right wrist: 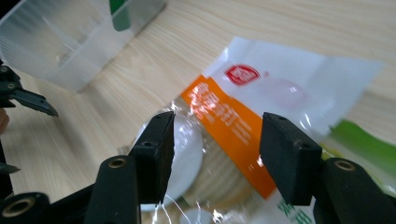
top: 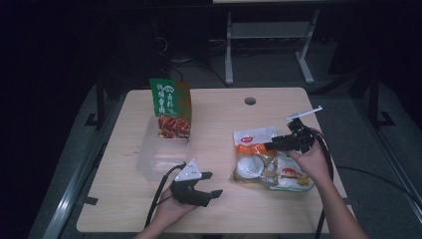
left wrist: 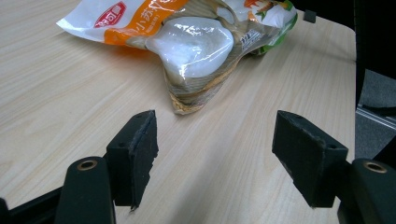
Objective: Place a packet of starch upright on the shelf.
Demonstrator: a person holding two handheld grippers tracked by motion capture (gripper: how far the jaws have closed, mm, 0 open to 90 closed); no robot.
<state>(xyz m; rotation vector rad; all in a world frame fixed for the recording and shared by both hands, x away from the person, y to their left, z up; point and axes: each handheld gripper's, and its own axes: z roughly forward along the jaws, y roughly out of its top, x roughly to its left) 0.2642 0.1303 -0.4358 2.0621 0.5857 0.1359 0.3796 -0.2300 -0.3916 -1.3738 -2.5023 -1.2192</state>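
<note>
Left gripper (top: pixel 211 185): jaws spread wide, empty, low over the light wooden table (top: pixel 219 209), pointed toward the bag.
Right gripper (top: pixel 268 145): jaws parted, hovering over the bag's orange band, nothing clamped.
White-and-orange plastic food bag (top: pixel 266 159): flat on the table's right half.
Clear plastic box (top: pixel 159 152): left of the bag, well apart.
Green-and-red snack packet (top: pixel 170 107): standing upright in the box.
</note>
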